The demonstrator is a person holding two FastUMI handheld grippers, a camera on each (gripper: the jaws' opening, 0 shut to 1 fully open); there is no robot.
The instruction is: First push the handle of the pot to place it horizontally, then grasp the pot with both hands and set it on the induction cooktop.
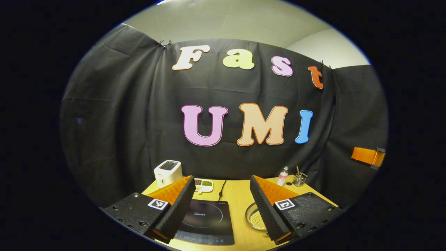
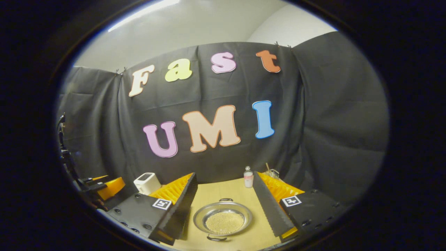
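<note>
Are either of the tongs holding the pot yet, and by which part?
No, nothing is held. The left tongs and the right tongs are both open, above the table, clear of the pot.

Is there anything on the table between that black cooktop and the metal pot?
No. In the left gripper view, only bare wooden table separates the cooktop from the pot.

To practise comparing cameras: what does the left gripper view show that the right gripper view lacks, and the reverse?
Left gripper view: the induction cooktop, a divided dish and a power cord. Right gripper view: the pot whole, with both handles. Shared: the toaster, the bottle and the wooden table.
</note>
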